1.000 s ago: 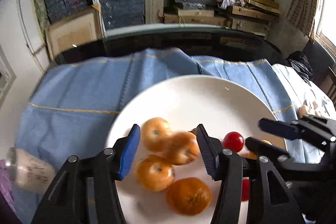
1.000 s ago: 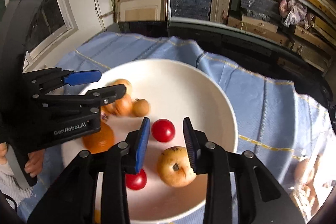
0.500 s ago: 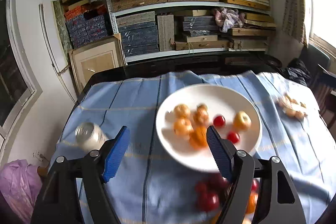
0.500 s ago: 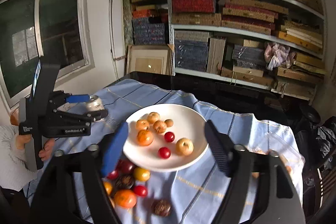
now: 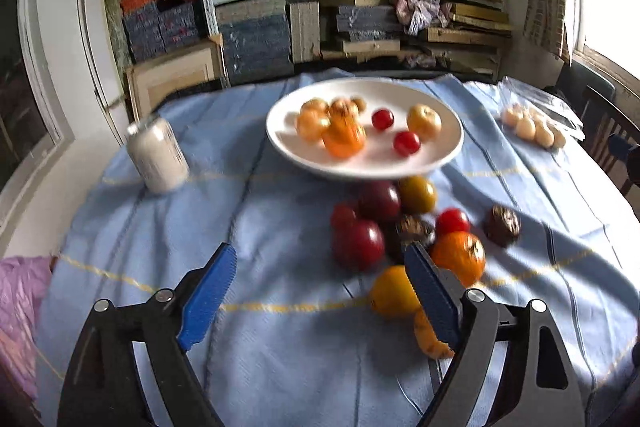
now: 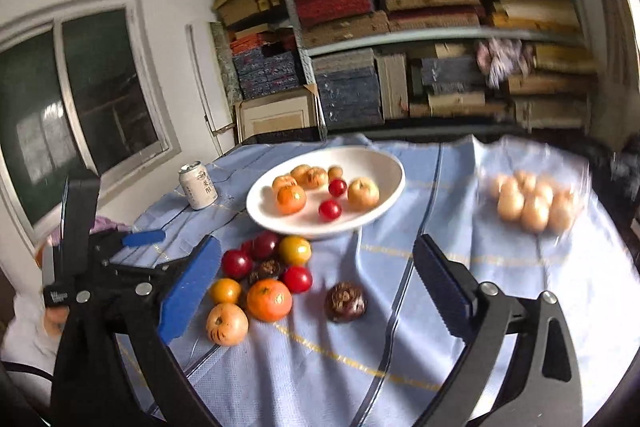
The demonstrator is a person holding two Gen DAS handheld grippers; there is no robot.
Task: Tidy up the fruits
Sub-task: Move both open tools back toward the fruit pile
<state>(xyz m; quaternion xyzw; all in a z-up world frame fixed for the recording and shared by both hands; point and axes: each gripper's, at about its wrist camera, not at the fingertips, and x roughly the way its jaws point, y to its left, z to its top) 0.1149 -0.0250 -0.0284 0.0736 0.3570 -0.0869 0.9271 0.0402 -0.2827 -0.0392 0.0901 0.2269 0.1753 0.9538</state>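
Observation:
A white plate (image 5: 448,151) (image 6: 384,163) on the blue cloth holds several oranges, two red cherry tomatoes and a yellow apple. Loose fruit lies on the cloth in front of it: red tomatoes (image 6: 237,263), a yellow tomato (image 6: 295,250), an orange (image 6: 269,299), a small apple (image 6: 226,323) and a dark brown fruit (image 6: 345,301). My left gripper (image 5: 320,301) is open and empty, low over the cloth near this pile; it also shows in the right wrist view (image 6: 144,238). My right gripper (image 6: 316,295) is open and empty above the pile.
A white drink can (image 5: 158,157) (image 6: 197,185) stands left of the plate. A clear bag of pale round fruit (image 6: 532,201) (image 5: 534,129) lies at the right. Shelves of boxes stand behind the table. A pink bag (image 5: 18,303) hangs at the left edge.
Both grippers have pulled back from over the plate and opened wider. The loose fruit pile in front of the plate has come into view.

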